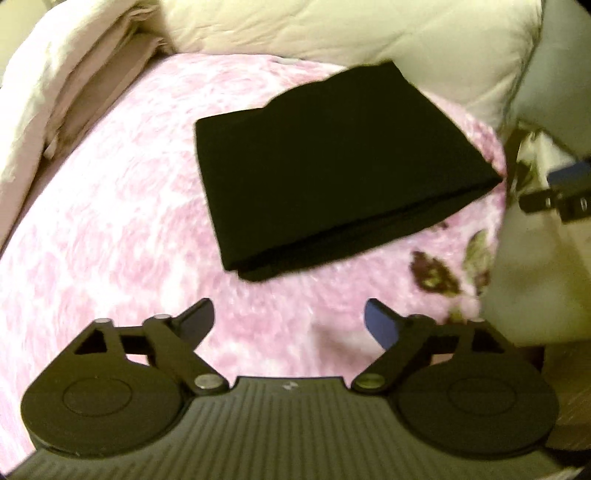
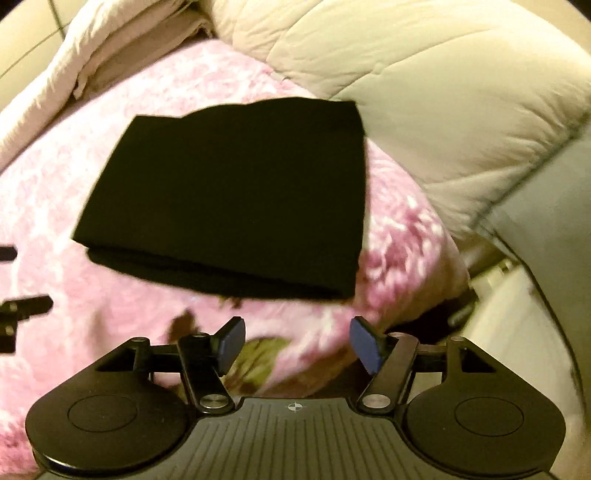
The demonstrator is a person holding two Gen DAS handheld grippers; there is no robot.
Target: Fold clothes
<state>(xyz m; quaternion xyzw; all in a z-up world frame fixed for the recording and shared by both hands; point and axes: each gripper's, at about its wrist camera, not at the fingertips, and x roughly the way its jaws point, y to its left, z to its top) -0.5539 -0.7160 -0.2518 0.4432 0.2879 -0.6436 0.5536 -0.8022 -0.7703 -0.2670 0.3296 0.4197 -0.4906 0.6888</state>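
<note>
1. The black garment [image 1: 332, 166] is seen folded into a compact rectangle, with its layers stacked at the near edge. It lies flat on the pink blanket [image 1: 110, 221], close to the cream duvet [image 1: 369, 29] behind it.
2. The folding of this piece is judged as finished; no other loose clothes are shown, so what remains cannot be told.
3. The left gripper [image 1: 288, 321] is held spread wide above the blanket, and nothing is carried.
4. The right gripper [image 2: 297, 343] is likewise spread and empty, apart from the garment.

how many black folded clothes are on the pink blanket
1. The black folded garment lies flat mid-blanket on the pink blanket, beyond both open grippers, near the cream quilt. Nothing shows whether others lie out of view.
</note>
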